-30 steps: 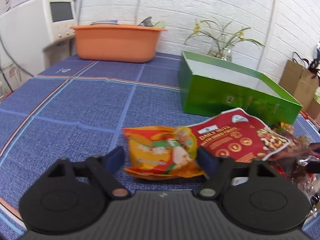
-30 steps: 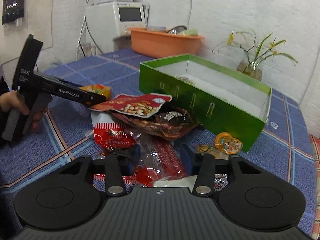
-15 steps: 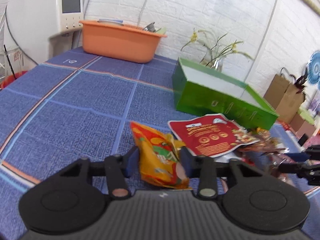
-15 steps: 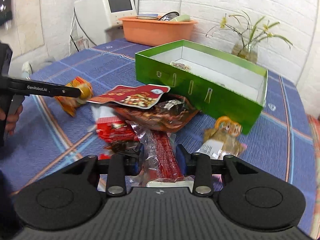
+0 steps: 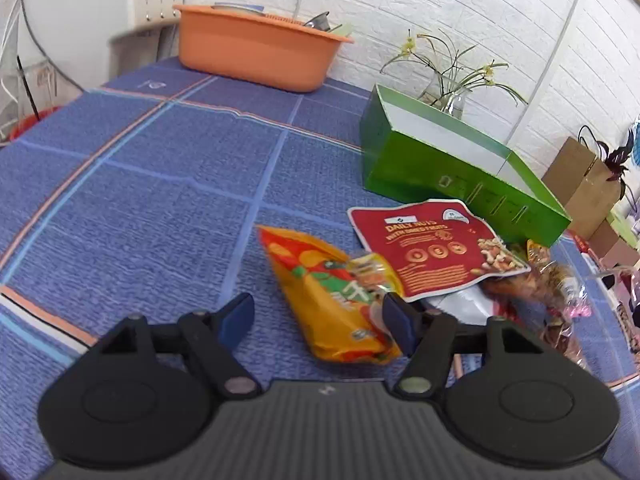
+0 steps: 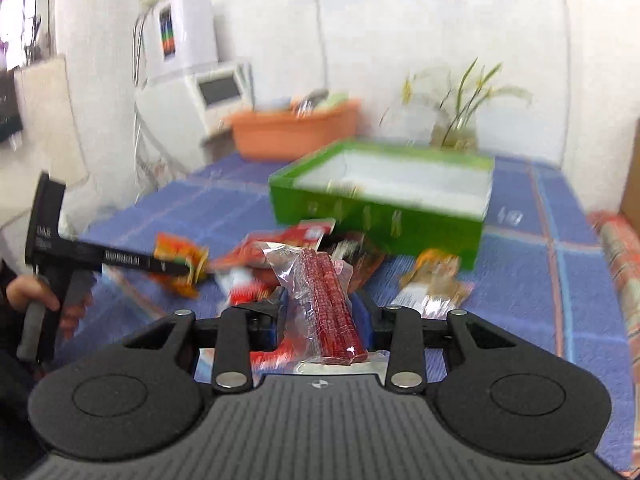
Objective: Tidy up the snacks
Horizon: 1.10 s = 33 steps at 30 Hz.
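1. Between the fingers of the right gripper (image 6: 322, 310) a clear packet of red sausage sticks (image 6: 320, 280) is clamped near its lower end. Its upper end is tilted up and away from the fingertips.
2. Ahead of those fingers and slightly to their right, the green box (image 6: 360, 208) is seen with its open top facing up. This is judged to be where the snacks are meant to go.
3. To do the step well, the packet should be carried clear over the near wall of the box before it is let go. The grip should be kept firm, since the film looks slippery and most of the packet's length hangs beyond the pads.
4. The jaws of the left gripper (image 5: 317, 316) have just been opening and are now spread wide. An orange chip bag (image 5: 332, 296) lies between them, close against the right-hand finger and apart from the left-hand one, so nothing is gripped.
5. Before that bag is lifted, it should be centred between the pads and pinched across its middle.
6. Just beyond the right-hand finger a red nut pouch (image 5: 432, 248) is propped on other wrapped snacks.
7. Inside the box only a white lining can be made out. What lies in it cannot be told through the blur.
8. Far beyond the left-hand finger an orange basin (image 5: 256, 56) is seen, with some kitchenware showing above its rim.
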{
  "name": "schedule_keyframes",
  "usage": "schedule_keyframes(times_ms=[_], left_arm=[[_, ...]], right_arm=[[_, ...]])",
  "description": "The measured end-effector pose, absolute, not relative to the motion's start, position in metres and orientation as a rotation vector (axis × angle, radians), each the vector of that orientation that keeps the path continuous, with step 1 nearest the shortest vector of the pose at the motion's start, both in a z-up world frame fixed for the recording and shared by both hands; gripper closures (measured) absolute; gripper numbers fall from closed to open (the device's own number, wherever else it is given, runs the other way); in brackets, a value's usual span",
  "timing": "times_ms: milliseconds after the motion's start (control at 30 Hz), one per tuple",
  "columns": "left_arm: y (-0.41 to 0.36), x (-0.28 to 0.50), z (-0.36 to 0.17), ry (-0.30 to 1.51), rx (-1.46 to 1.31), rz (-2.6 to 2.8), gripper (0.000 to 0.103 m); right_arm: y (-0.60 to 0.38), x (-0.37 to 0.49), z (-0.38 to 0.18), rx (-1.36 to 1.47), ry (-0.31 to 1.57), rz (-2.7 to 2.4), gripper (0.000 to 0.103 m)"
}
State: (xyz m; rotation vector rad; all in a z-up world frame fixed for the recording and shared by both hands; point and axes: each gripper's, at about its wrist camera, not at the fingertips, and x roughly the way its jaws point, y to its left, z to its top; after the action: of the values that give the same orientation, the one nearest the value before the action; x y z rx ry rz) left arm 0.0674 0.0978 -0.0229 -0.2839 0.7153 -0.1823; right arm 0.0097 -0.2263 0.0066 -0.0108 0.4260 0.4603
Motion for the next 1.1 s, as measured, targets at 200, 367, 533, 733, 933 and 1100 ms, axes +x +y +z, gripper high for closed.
schedule_keyframes(times_ms=[200, 367, 533, 733, 933, 1100], left_arm=[[0.083, 0.067, -0.029, 0.669, -0.233, -0.217, 0.036], [0.097, 0.056, -0.033, 0.646, -0.325, -0.230, 0.047], [0.106, 0.039, -0.028, 0.652, -0.369, -0.235, 0.051], [0.113, 0.012, -0.004, 0.589, -0.346, -0.263, 0.051], [0.097, 0.028, -0.019, 0.668, -0.294, -0.294, 0.050], [0.090, 0.026, -0.027, 0.702, -0.214, -0.313, 0.016]], right_arm=[[-0.246, 0.023, 0.000, 0.157, 0.417, 0.464, 0.041], [-0.256, 0.033, -0.016, 0.298, 0.489, 0.485, 0.041], [-0.257, 0.033, -0.021, 0.359, 0.503, 0.492, 0.041], [-0.255, 0.026, -0.017, 0.359, 0.470, 0.520, 0.041], [-0.255, 0.028, -0.020, 0.423, 0.477, 0.534, 0.041], [-0.256, 0.022, -0.017, 0.398, 0.464, 0.519, 0.040]])
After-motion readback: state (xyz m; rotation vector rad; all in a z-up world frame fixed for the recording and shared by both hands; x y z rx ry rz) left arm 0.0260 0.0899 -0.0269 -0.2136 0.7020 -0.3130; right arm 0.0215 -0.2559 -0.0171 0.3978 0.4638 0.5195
